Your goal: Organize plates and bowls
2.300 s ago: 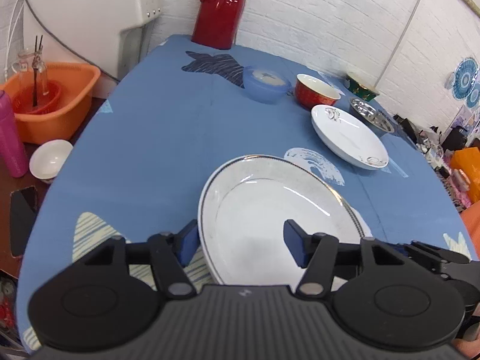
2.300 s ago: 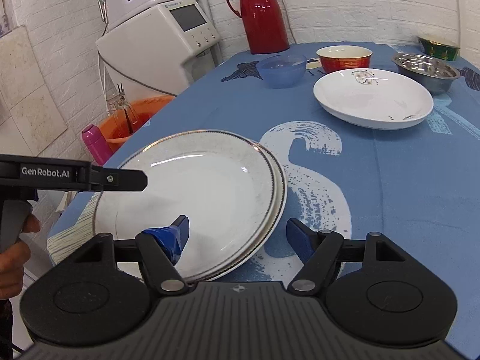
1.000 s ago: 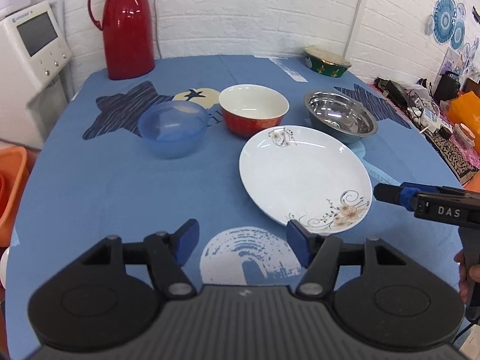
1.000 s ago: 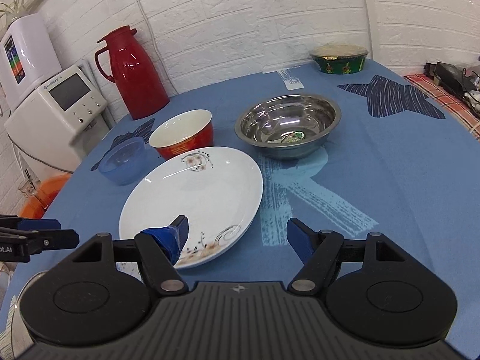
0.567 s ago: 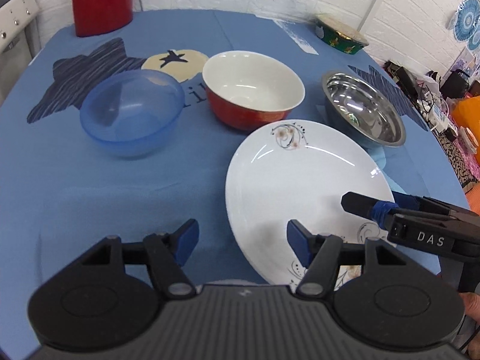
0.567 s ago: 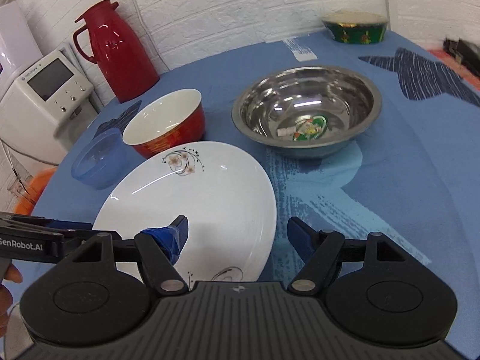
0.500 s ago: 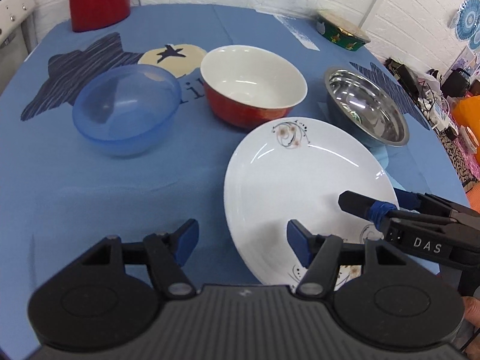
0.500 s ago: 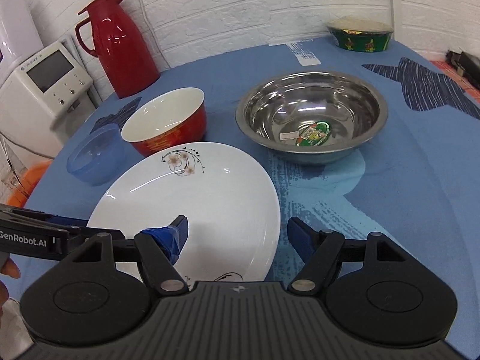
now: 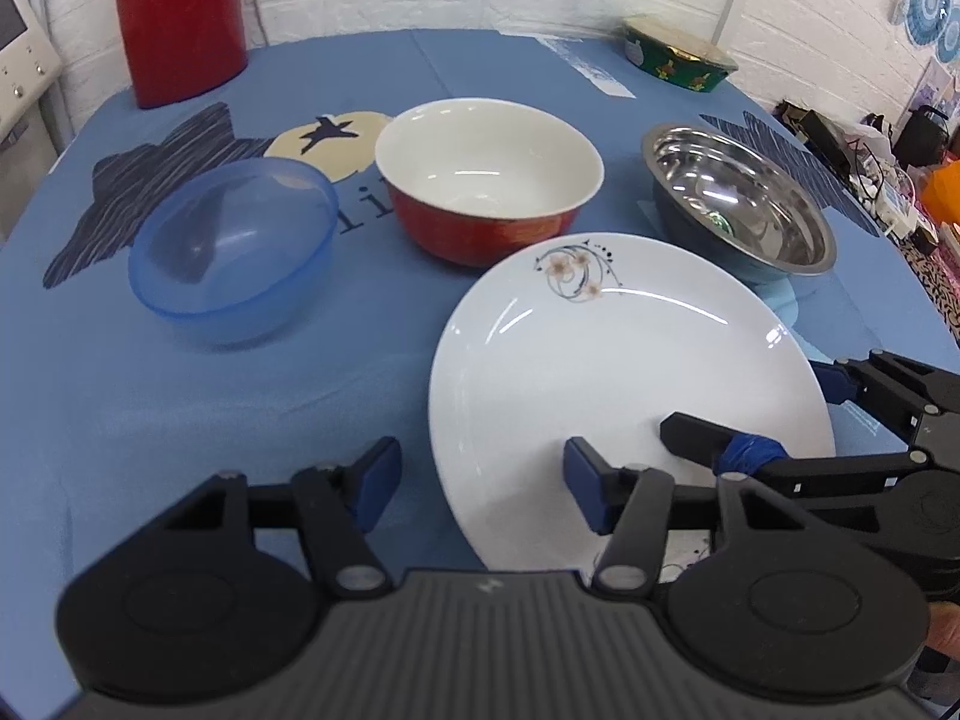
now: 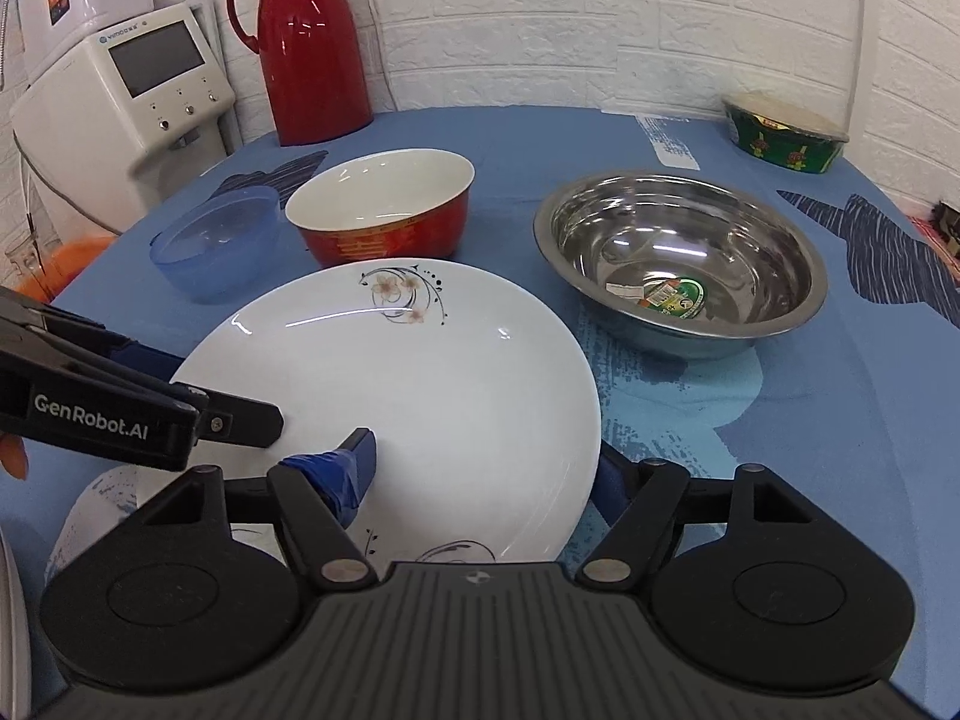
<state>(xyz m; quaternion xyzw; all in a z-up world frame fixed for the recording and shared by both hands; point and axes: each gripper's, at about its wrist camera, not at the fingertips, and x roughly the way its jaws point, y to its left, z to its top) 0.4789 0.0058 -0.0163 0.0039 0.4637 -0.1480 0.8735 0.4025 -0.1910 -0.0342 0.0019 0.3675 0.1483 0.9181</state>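
A white plate with a flower print (image 9: 600,360) (image 10: 420,372) lies near the front of the blue tablecloth. My left gripper (image 9: 480,480) (image 10: 204,387) is open and straddles the plate's left rim, one finger over the plate and one outside it. At the right rim my right gripper (image 10: 480,474) (image 9: 750,402) is open too; its taped finger is above the plate and the other is partly hidden below the edge. Behind the plate stand a blue plastic bowl (image 9: 234,240) (image 10: 216,240), a red bowl (image 9: 486,180) (image 10: 384,204) and a steel bowl (image 9: 738,198) (image 10: 678,258).
A red thermos (image 9: 180,18) (image 10: 312,42) and a green bowl (image 9: 678,54) (image 10: 780,132) stand at the table's far edge. A white appliance (image 10: 132,108) and an orange basin (image 10: 60,258) sit off the table's left. Clutter lies beyond the right edge (image 9: 870,138).
Both grippers left the stacked gold-rimmed plates and moved up to the flowered plate. Over the last second they closed in until their fingers straddle its rim. Both stayed open.
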